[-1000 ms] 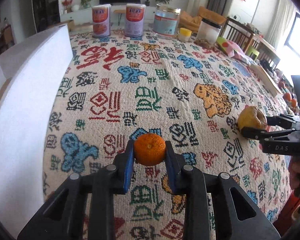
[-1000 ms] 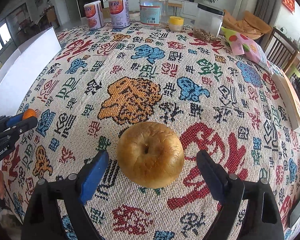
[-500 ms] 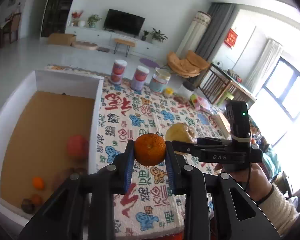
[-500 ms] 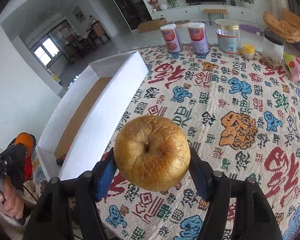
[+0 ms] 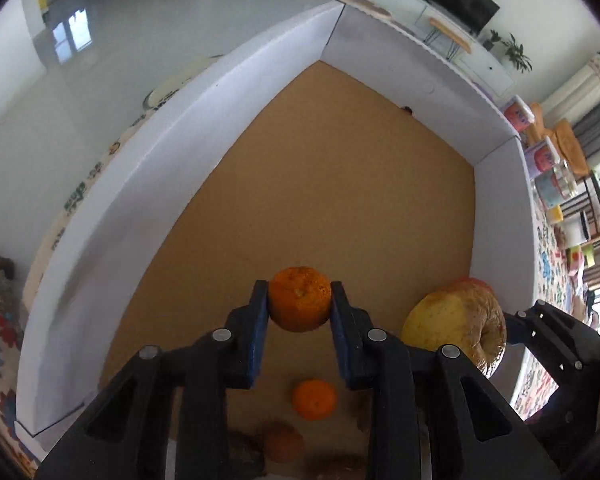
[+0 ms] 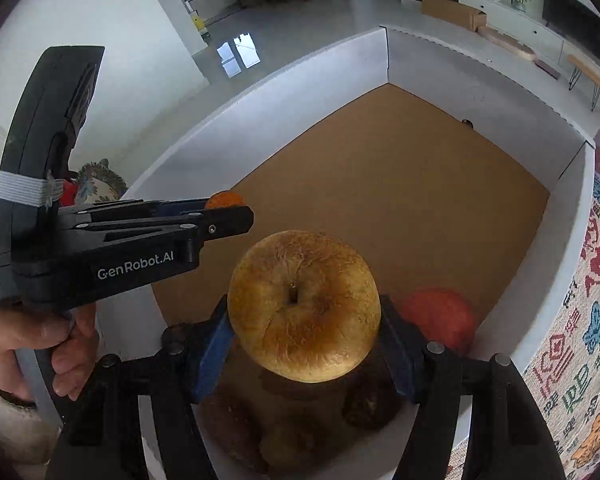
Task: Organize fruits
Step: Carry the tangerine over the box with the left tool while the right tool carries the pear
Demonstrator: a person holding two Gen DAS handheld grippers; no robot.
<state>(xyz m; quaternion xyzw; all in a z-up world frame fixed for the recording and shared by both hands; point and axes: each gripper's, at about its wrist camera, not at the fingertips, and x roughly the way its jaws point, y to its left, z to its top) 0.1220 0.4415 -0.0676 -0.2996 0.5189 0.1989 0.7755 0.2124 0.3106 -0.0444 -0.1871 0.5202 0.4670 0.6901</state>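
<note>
My left gripper point(image 5: 299, 307) is shut on a small orange tangerine point(image 5: 299, 303) and hangs over the brown floor of a white-walled box point(image 5: 204, 112). My right gripper point(image 6: 304, 320) is shut on a wrinkled yellow-brown apple point(image 6: 303, 307), also above the box point(image 6: 340, 80), close to its near right corner. The same apple point(image 5: 456, 326) shows at the right of the left wrist view, and the left gripper point(image 6: 236, 210) with its tangerine point(image 6: 223, 200) shows at the left of the right wrist view. Below lie another tangerine point(image 5: 314, 399), a red fruit point(image 6: 440, 316) and several dark brown fruits point(image 6: 368, 404).
The box stands on a table covered by a patterned cloth point(image 6: 592, 320). Tins point(image 5: 544, 156) stand on the cloth beyond the box's far right corner. A person's hand point(image 6: 60, 340) holds the left gripper's handle. Most of the box floor point(image 5: 340, 180) is bare.
Both grippers have swung from over the patterned cloth to above the box, carrying their fruits. The right gripper, open around the apple a second ago, has closed on it and lifted it.
</note>
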